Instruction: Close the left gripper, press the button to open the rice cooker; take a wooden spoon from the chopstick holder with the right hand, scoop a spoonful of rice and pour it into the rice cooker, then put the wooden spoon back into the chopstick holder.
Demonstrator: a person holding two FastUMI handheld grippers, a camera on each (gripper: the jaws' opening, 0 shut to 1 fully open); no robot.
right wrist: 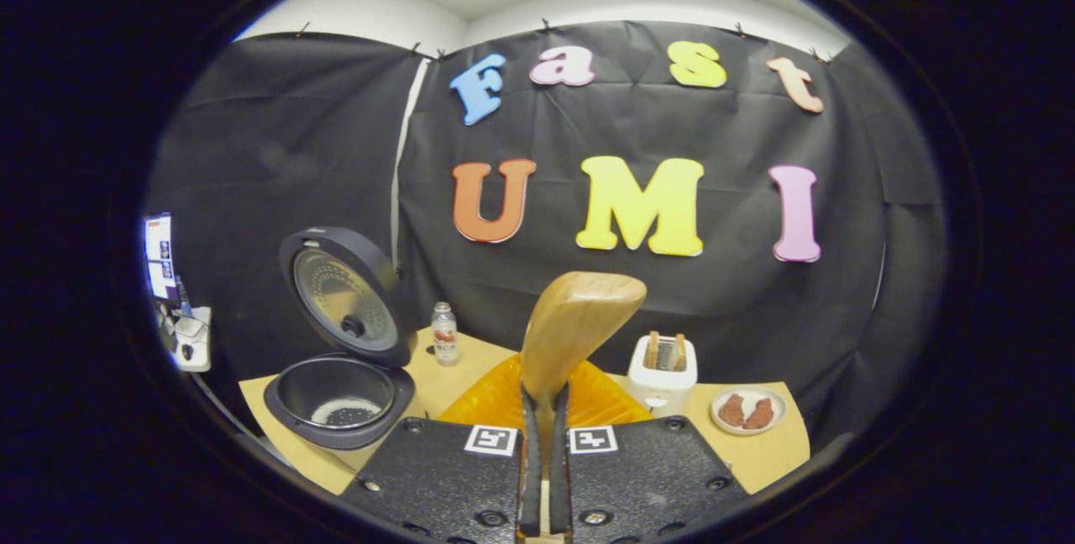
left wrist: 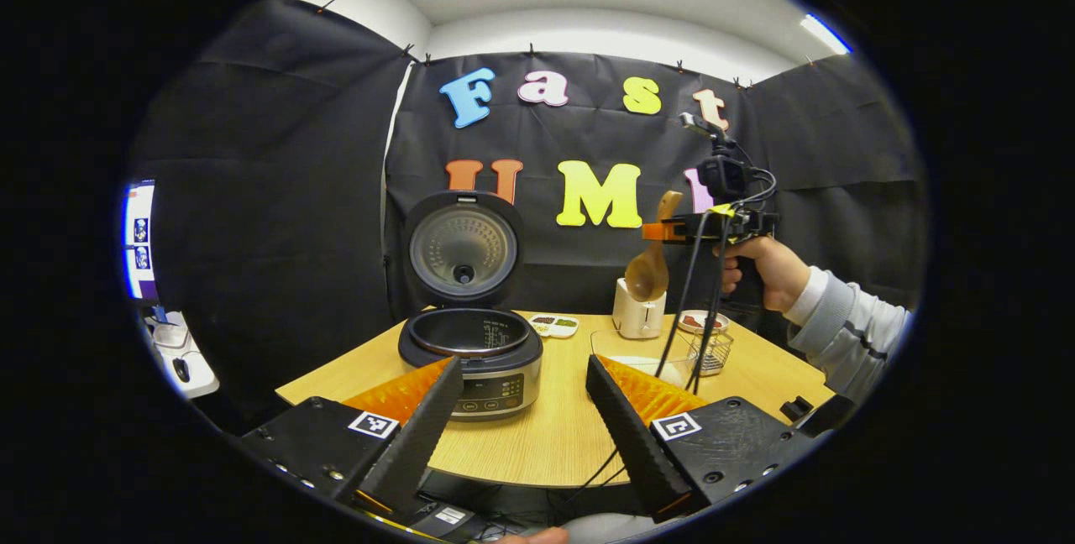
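The rice cooker (left wrist: pixel 470 355) stands open on the round wooden table (left wrist: pixel 554 435), its lid (left wrist: pixel 462 248) upright. In the right gripper view the cooker (right wrist: pixel 340 397) sits low on the left with a little white rice in the pot. My left gripper (left wrist: pixel 522 368) hovers open in front of the cooker, holding nothing. A hand holds my right gripper (left wrist: pixel 684 230) high over the table's right side. It is shut on the wooden spoon (left wrist: pixel 649 269), whose bowl hangs down. Seen from the right gripper (right wrist: pixel 544 397), the spoon (right wrist: pixel 579 321) rises between the fingers.
A white toaster (left wrist: pixel 638 315) stands behind a glass bowl of rice (left wrist: pixel 634 357). Next to these are a wire-mesh holder (left wrist: pixel 712 353) and a plate of food (left wrist: pixel 702 321). A small two-part dish (left wrist: pixel 554 325) lies behind the cooker. A small bottle (right wrist: pixel 443 332) stands near the cooker's lid.
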